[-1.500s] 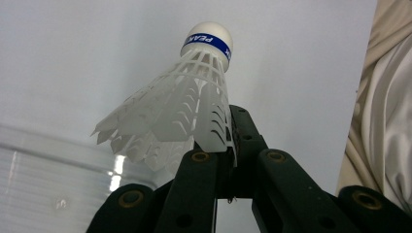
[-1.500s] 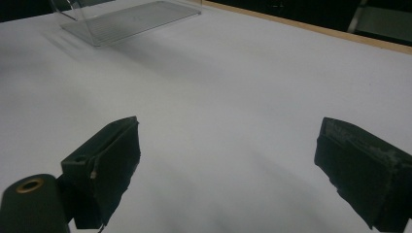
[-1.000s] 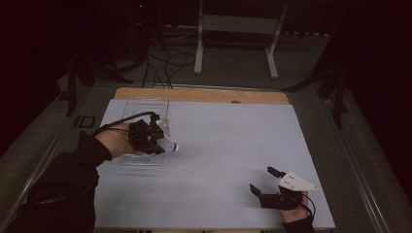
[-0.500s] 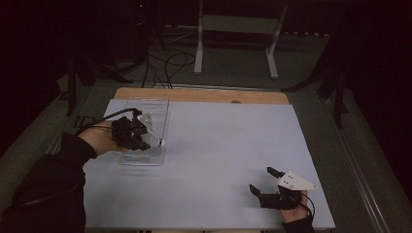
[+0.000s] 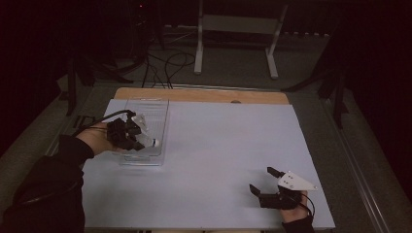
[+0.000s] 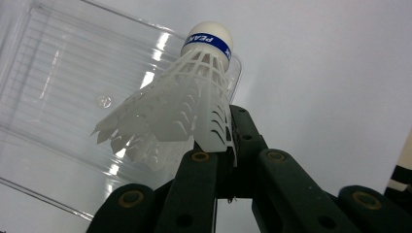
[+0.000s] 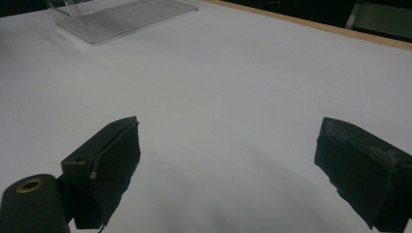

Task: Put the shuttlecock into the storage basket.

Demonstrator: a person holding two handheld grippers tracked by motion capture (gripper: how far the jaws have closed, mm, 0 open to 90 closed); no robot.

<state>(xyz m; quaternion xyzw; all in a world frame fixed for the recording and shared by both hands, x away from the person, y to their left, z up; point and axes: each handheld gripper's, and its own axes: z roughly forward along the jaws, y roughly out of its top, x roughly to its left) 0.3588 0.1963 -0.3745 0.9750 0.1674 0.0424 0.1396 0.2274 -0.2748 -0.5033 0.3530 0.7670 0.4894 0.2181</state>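
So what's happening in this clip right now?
A person works at a white table with a claw in each hand. The left claw is shut on the skirt of a white plastic shuttlecock with a blue band round its cork, holding it over a clear plastic tray at the table's left. The right claw rests open near the front right corner, holding nothing. The shuttlecock is not yet set down in the tray.

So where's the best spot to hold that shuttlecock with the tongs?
By the skirt's lower edge, as the left tongs hold it now: the shuttlecock has a thin, flexible lattice skirt the jaws can pinch, while its round cork head would likely slip. Come from the open skirt end.
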